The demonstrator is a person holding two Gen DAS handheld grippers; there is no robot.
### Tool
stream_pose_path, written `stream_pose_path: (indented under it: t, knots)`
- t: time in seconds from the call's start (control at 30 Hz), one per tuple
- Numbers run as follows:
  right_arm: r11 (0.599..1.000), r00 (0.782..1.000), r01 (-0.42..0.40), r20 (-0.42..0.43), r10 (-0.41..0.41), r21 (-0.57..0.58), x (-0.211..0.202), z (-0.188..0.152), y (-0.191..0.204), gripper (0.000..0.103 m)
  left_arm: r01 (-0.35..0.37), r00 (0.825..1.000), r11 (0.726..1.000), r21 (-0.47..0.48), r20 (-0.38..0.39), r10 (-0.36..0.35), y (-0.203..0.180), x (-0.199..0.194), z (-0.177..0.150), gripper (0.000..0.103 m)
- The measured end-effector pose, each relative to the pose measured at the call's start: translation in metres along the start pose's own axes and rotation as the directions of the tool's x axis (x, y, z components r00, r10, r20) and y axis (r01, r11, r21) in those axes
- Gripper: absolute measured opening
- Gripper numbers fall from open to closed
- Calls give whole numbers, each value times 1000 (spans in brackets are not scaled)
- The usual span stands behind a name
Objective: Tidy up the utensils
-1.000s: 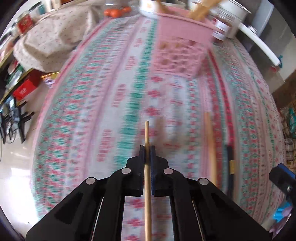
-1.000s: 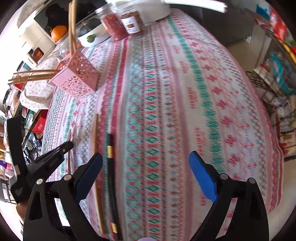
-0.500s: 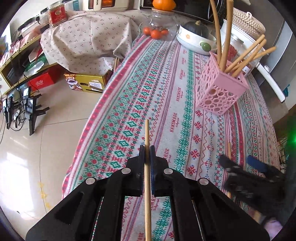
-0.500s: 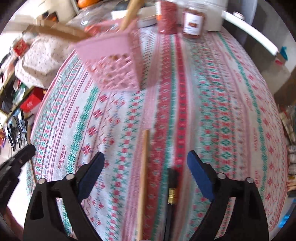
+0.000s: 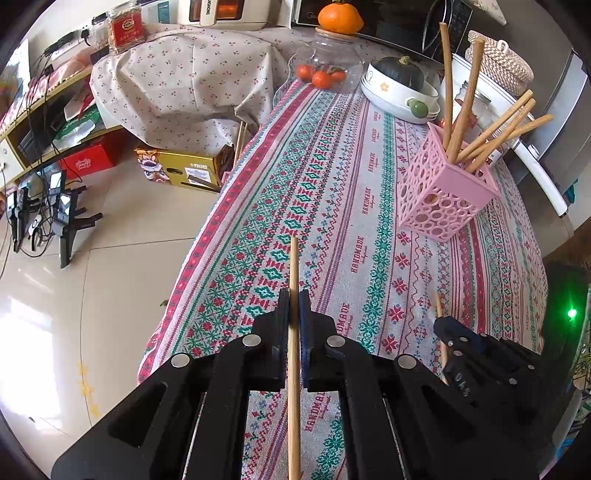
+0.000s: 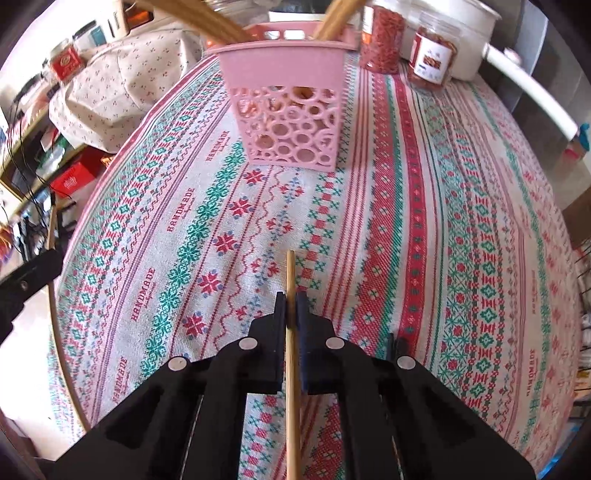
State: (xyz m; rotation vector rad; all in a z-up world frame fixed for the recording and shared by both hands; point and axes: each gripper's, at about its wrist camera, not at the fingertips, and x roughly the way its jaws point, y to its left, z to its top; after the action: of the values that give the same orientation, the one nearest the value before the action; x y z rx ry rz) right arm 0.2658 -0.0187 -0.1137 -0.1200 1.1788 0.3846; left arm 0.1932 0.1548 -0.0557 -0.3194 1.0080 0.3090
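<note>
Patterned tablecloth (image 6: 424,229), pink holder (image 6: 291,110), jars (image 6: 432,59) behind

Domestic kitchen-dining area: counter under a woven red-and-green patterned tablecloth (image 5: 332,206), white bowl holding a dark green squash (image 5: 400,86), clear snack jars (image 6: 432,61), probably a microwave (image 5: 399,14) behind.

Bare tablecloth (image 6: 424,206) ahead; pink holder (image 6: 291,110) blocks the far middle.
</note>
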Motion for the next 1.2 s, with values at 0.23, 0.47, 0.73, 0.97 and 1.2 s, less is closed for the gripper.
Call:
stream_pose_path:
  t: [0.23, 0.47, 0.73, 0.97, 1.2]
  knots:
    - [994, 997, -57, 50, 53, 88, -25, 1, -38, 6, 23, 1000, 1000, 4, 7, -23, -8, 0, -2, 4]
    - [979, 983, -123, 159, 97, 161, -73, -3, -77, 6, 52, 998, 998, 25, 42, -53, -20, -10, -3, 4]
    - [967, 955, -169, 273, 113, 193, -132, -22, -114, 6, 92, 988, 994, 58, 116, -98, -38, -33, -5, 4]
    - [956, 922, -217, 363, 134, 199, -175, -31, -135, 7, 136, 970, 987, 89, 190, -151, -53, -67, -10, 4]
    - [946, 880, -264, 448, 157, 187, -219, -33, -143, 6, 164, 949, 980, 108, 252, -187, -59, -106, -21, 4]
